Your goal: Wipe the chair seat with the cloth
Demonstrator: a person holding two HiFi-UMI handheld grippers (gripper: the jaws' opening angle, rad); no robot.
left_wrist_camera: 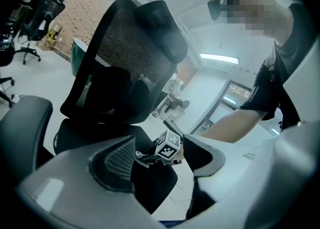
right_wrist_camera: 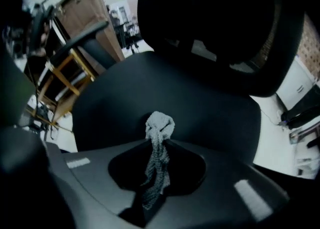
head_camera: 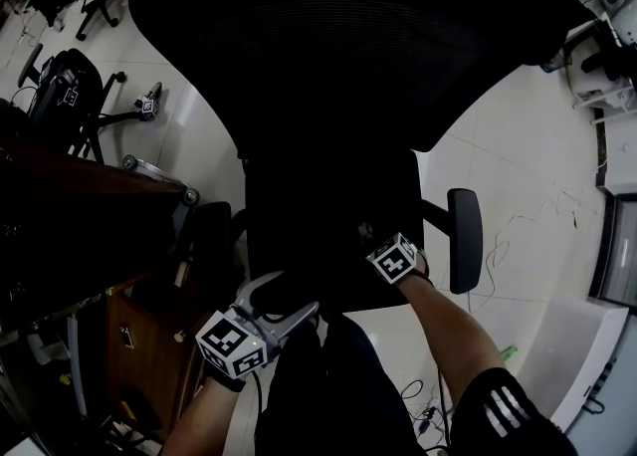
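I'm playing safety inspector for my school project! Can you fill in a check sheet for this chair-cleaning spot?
Surface: black chair seat; no stains can be made out in this dim light.
Job's things: grey cloth, bunched up over the seat's front; whether it touches the seat is unclear.
Clutter: nothing seen on the seat.
Grippers: right gripper shut on the cloth; left gripper open and empty, by the seat's front edge.
Cables: loose wires on the white floor near the person's leg.
Surroundings: other office chairs and a wooden cabinet to the left.
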